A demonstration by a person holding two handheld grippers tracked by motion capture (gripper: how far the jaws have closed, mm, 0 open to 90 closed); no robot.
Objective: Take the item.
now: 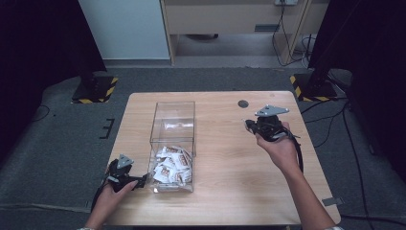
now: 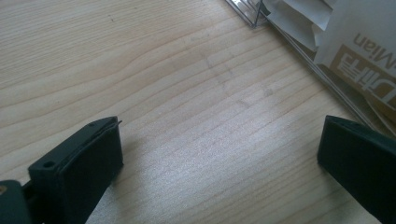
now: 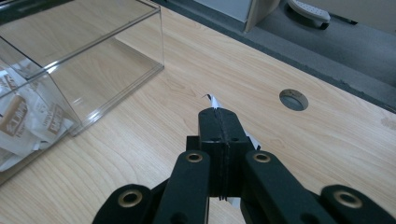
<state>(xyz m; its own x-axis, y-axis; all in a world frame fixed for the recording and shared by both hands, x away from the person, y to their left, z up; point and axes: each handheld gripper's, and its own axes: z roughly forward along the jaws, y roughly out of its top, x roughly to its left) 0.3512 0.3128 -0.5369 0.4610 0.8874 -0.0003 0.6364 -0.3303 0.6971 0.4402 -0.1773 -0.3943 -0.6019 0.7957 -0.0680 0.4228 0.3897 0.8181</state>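
A clear plastic box (image 1: 173, 120) stands lengthwise on the wooden table (image 1: 225, 191), its near end holding several white and brown sachets (image 1: 171, 165). My left gripper (image 1: 142, 181) rests on the table by the box's near left corner, jaws wide open over bare wood (image 2: 219, 149), with the box wall (image 2: 299, 49) and sachets (image 2: 355, 42) just beyond. My right gripper (image 1: 249, 125) hovers right of the box, away from it. Its jaws are shut (image 3: 218, 114) on a thin white packet whose edge (image 3: 213, 99) pokes out past the tips. The box (image 3: 116, 51) lies to its left.
A round cable hole (image 1: 243, 103) sits in the table near the far edge, just beyond the right gripper (image 3: 293, 99). Black stands with yellow-striped bases (image 1: 95, 88) flank the table on the grey carpet. Bare wood stretches right of the box.
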